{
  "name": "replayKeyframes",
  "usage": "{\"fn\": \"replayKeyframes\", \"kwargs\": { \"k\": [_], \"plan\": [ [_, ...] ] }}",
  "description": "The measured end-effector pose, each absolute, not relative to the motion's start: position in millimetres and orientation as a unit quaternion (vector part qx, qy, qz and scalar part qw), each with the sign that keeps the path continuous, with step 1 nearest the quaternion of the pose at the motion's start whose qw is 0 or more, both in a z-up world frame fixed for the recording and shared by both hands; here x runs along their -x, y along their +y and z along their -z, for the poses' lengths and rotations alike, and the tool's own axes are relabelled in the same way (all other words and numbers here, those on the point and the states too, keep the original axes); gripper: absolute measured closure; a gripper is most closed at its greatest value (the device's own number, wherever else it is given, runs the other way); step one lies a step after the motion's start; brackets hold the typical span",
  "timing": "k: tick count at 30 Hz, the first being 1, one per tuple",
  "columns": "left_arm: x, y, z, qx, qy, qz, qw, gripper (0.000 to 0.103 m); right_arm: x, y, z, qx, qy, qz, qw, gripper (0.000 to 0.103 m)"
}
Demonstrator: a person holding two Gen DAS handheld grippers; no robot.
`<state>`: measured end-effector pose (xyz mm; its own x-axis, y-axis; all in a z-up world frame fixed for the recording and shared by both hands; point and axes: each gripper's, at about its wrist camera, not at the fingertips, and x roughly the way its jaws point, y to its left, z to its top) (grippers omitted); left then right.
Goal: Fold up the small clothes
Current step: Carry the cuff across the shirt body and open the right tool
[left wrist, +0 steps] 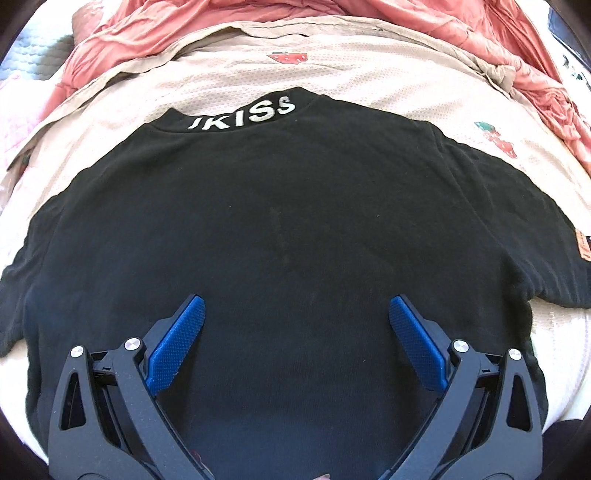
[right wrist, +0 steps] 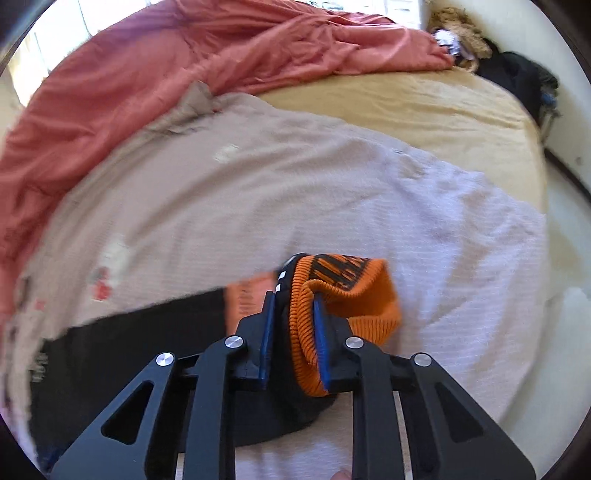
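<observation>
Left wrist view is showing 1 black T-shirt (left wrist: 288,206) lying spread flat, back side up, on a cream blanket (left wrist: 229,77) printed with strawberries; 2 strawberry prints are showing clearly beyond the shirt. White lettering (left wrist: 242,117) is sitting on the collar, and 1 orange tag (left wrist: 583,248) is showing at the sleeve on the right edge. The left gripper (left wrist: 296,314) is hovering over the lower middle of the shirt with its 2 blue pads (left wrist: 177,343) spread wide apart, gripping nothing. A crumpled pink duvet (left wrist: 258,18) is lying along the far side.

Right wrist view is blurred. The right gripper (right wrist: 293,328) is pinching 1 orange ribbed cuff (right wrist: 343,295), which carries black markings, between its 2 blue pads, the jaws standing nearly together on the fabric. Black cloth joined to the cuff is bunching under the fingers. The black T-shirt is stretching away to the left across the blanket. 1 pink duvet is lying beyond, with a tan sheet (right wrist: 424,107) on the far right.
</observation>
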<state>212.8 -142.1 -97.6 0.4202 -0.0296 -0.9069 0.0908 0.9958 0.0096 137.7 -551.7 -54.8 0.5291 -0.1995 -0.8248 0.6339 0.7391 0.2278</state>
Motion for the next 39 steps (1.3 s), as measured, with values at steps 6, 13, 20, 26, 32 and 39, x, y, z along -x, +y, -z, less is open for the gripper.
{"fn": "replayKeyframes", "kwargs": {
  "k": [6, 13, 20, 26, 32, 39],
  "plan": [
    [-205, -114, 85, 0.015, 0.536, 0.024, 0.844, 0.009, -150, -523, 33, -0.293, 0.371, 0.129, 0.872, 0.086],
    [-197, -70, 69, 0.037, 0.528, -0.007, 0.848, 0.009, -176, -448, -2, -0.272, 0.355, 0.006, 0.894, 0.086],
    [-190, -15, 57, 0.058, 0.523, -0.046, 0.849, 0.009, -203, -326, -20, -0.209, 0.371, -0.126, 0.896, 0.086],
    [-187, 19, 51, 0.085, 0.518, -0.066, 0.848, 0.009, -213, -250, 5, -0.145, 0.401, -0.179, 0.886, 0.083],
    [-188, 23, 53, 0.098, 0.521, -0.068, 0.845, 0.009, -203, -221, 18, -0.099, 0.402, -0.238, 0.878, 0.059],
    [-188, -1, 56, 0.119, 0.531, -0.019, 0.839, 0.009, -204, -265, 6, -0.132, 0.375, -0.216, 0.892, 0.051]
  ]
}}
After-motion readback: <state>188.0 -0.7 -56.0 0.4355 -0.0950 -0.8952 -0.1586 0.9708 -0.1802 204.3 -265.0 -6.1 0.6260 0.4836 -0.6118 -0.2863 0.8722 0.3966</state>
